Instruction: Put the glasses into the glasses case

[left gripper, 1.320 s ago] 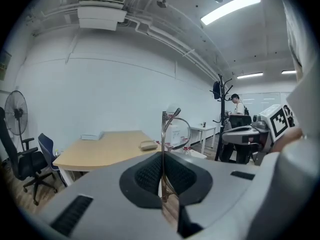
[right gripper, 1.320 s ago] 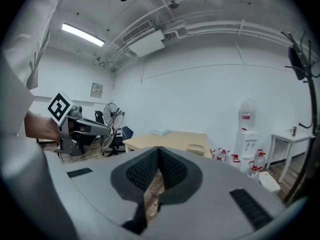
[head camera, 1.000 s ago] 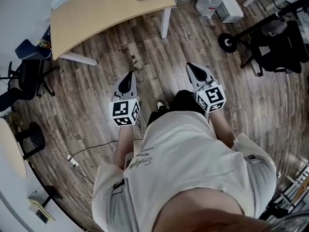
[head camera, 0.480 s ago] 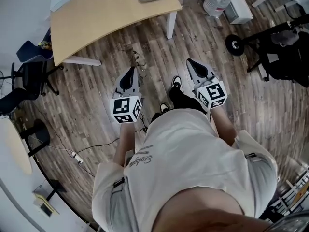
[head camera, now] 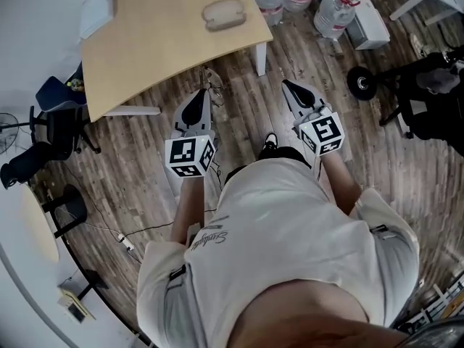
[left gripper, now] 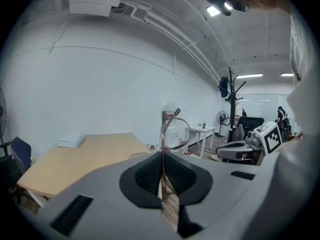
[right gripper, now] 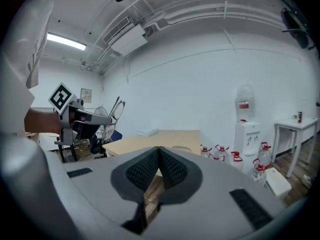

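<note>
The tan glasses case (head camera: 223,13) lies closed on the light wooden table (head camera: 159,35), near its right end. My left gripper (head camera: 201,95) is held over the floor just short of the table's edge, shut on thin metal-framed glasses (head camera: 212,85). In the left gripper view the glasses (left gripper: 172,131) stand up from the closed jaws of the left gripper (left gripper: 161,154), with the case (left gripper: 139,154) faint beyond. My right gripper (head camera: 288,85) hangs to the right of the table leg, shut and empty. The right gripper view shows the right gripper (right gripper: 159,148) and the case (right gripper: 181,148) on the table.
A flat white box (head camera: 98,9) lies at the table's left. Several water bottles (head camera: 330,9) and a white box (head camera: 370,24) stand on the floor to the right. Office chairs (head camera: 51,133) sit at left, and a black wheeled stand (head camera: 406,93) at right. A cable (head camera: 138,230) runs along the wood floor.
The person has stepped toward the table. The table and case now sit lower and closer in the head view. Both grippers have kept their grip and spacing.
</note>
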Motion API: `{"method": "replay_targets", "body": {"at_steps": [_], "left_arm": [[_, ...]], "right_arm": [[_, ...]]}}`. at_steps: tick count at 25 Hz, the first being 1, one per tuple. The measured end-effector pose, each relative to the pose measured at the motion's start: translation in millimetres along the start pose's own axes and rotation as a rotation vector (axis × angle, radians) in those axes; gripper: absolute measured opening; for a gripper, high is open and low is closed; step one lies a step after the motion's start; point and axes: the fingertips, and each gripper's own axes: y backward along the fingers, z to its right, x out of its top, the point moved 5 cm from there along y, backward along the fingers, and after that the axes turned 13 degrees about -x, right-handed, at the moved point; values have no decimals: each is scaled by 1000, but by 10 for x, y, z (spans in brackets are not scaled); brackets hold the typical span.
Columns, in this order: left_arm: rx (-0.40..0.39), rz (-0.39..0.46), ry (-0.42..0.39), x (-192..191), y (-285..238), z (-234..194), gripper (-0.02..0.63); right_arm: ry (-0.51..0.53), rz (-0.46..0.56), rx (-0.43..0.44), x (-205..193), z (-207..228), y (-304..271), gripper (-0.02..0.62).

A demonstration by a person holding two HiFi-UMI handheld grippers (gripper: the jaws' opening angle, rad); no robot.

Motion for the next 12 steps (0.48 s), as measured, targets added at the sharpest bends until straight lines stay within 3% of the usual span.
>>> {"method": "replay_targets", "body": {"at_steps": [4, 12], "left_arm": [[8, -11, 17, 33, -292, -32, 20], [30, -54, 39, 28, -581, -261, 20]], "right_arm": [[-27, -17, -13, -71, 297, -177, -5], [-66, -83, 7, -278, 433, -460, -5]]}}
